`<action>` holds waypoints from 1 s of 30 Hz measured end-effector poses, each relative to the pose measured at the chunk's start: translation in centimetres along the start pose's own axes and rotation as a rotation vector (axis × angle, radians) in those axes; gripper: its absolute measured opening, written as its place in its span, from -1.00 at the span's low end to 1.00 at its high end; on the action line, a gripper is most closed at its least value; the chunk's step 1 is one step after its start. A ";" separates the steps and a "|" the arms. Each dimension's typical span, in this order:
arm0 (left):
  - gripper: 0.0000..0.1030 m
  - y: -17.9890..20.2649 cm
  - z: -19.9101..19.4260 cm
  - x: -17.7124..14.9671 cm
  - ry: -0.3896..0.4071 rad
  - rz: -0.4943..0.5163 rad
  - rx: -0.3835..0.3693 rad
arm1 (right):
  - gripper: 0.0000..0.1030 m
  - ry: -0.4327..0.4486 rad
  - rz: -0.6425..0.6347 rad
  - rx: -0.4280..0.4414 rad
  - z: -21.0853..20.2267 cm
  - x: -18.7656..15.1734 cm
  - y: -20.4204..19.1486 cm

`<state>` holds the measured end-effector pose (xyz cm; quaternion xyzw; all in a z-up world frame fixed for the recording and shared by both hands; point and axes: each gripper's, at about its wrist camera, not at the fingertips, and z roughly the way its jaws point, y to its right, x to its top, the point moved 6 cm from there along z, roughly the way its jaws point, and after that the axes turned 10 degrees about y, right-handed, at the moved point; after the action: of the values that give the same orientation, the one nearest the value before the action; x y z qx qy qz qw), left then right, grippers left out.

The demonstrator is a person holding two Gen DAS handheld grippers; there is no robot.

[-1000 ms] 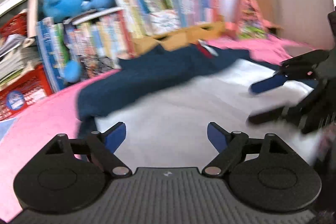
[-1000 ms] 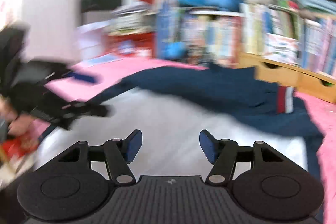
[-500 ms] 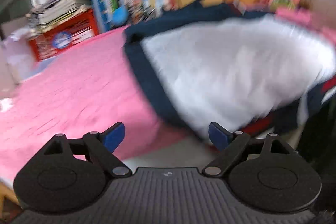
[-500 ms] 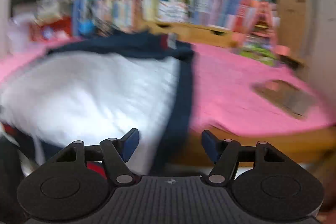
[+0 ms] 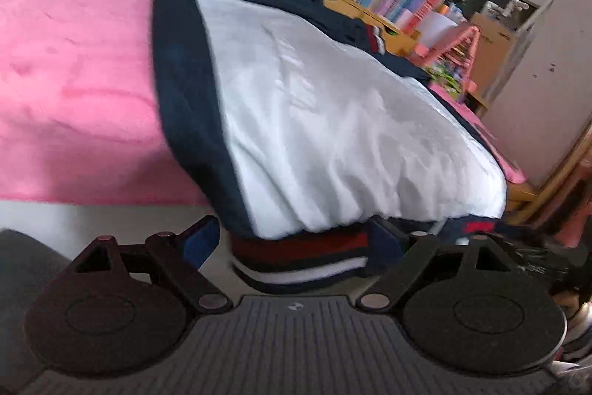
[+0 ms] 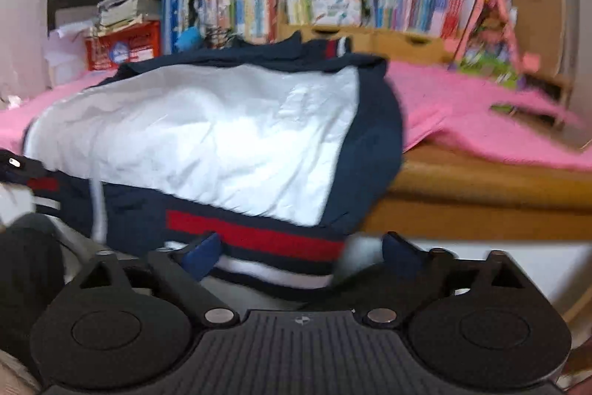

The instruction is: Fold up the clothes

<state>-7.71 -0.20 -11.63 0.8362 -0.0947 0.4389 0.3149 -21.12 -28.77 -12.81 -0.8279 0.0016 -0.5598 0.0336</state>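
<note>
One jacket [image 5: 333,121] overhung the bed's [image 5: 74,80] near edge; left gripper [image 5: 296,243] and right gripper [image 6: 296,250], jaws parted, closing, straddled its hem

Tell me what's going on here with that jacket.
A person is folding a navy and white jacket on a pink blanket. Both grippers sit at the striped hem hanging over the near edge. The left gripper has just been closing, the hem between its fingers; the right gripper straddles it too, neither clamped yet.

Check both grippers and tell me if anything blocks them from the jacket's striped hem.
Nothing visible does. The striped hem hangs over the bed edge directly between the open left gripper; the right gripper, also open, straddles the same band at the jacket corner.
</note>
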 end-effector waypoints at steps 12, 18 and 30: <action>0.55 7.9 -2.5 11.5 0.212 0.203 -0.260 | -0.70 0.196 0.214 0.286 -1.1 13.7 -1.2; 0.57 5.7 5.2 16.6 0.206 0.284 0.027 | -0.75 0.114 0.216 0.216 10.8 19.8 -1.7; 0.68 -1.7 4.2 15.8 0.183 0.384 0.306 | -0.03 0.139 -0.185 -0.251 11.1 17.1 4.2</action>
<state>5.34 0.48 -1.59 0.7977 -0.1551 0.5735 0.1030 -4.29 -33.06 -1.30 -0.7815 -0.0022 -0.6119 -0.1217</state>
